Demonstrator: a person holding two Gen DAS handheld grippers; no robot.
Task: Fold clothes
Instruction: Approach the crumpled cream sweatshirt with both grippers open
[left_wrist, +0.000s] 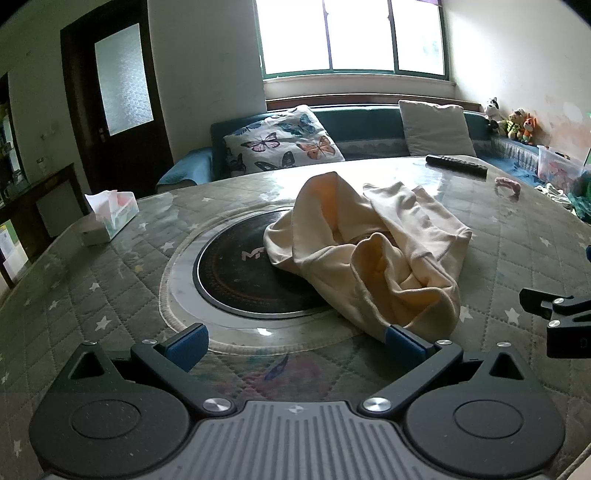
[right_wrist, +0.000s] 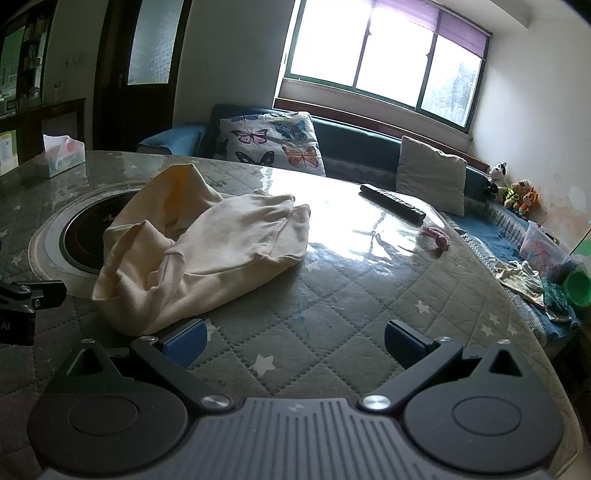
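Note:
A crumpled cream garment lies in a heap on the quilted table, partly over a round black hotplate. My left gripper is open just short of the heap; its right blue pad is at the cloth's near hem. In the right wrist view the same cream garment lies ahead and to the left. My right gripper is open over bare table, with its left pad close to the cloth's near edge. Each gripper shows at the edge of the other's view.
A tissue box stands at the table's far left. A black remote and a small pink item lie far right. Behind the table is a sofa with a butterfly cushion. Clutter and a green cup sit off the right edge.

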